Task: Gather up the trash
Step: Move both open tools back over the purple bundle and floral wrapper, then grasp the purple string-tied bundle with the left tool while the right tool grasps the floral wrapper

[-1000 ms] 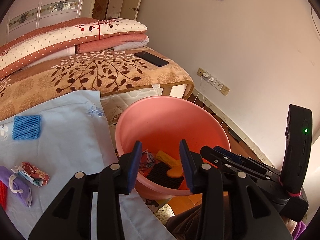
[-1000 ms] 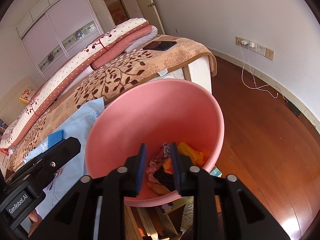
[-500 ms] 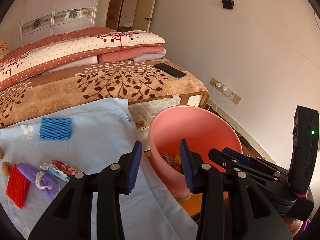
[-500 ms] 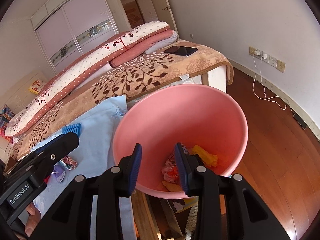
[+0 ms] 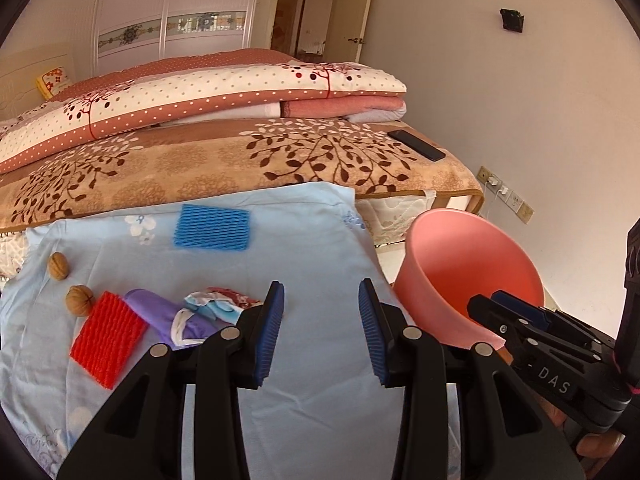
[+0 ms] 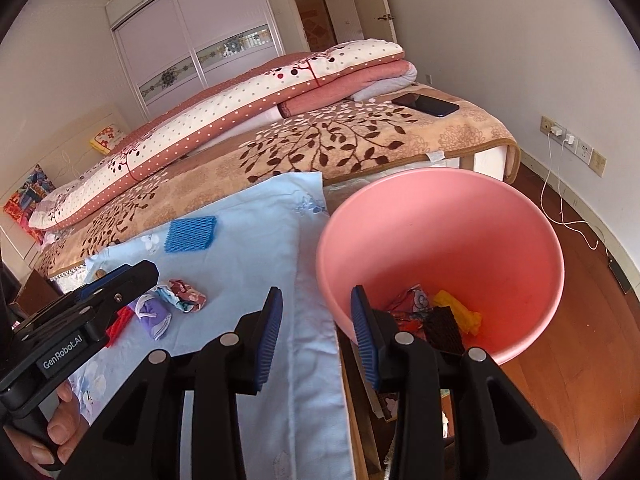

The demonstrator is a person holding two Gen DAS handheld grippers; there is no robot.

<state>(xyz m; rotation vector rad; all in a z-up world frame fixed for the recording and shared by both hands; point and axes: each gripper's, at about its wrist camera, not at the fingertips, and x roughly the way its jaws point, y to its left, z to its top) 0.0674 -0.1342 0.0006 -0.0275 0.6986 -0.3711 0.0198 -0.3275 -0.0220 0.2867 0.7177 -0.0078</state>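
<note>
A pink bucket stands on the floor at the right edge of a pale blue cloth; inside lie a yellow scrap, a black mesh piece and printed wrappers. On the cloth lie a blue foam net, a red foam net, a purple pouch, a crumpled printed wrapper and two walnuts. My left gripper hangs open over the cloth, right of the wrapper, nothing between its fingers. My right gripper is open and empty over the cloth's edge by the bucket rim.
Behind the cloth is a bed with a brown leaf-pattern blanket, folded quilts and a black phone. A wall socket with a white cable sits at the right above the wooden floor. A hand grips the left gripper's handle.
Both grippers have swung left, away from above the bucket and over the blue cloth. The bucket has slid to the right in both views, and the trash on the cloth has come into sight.
</note>
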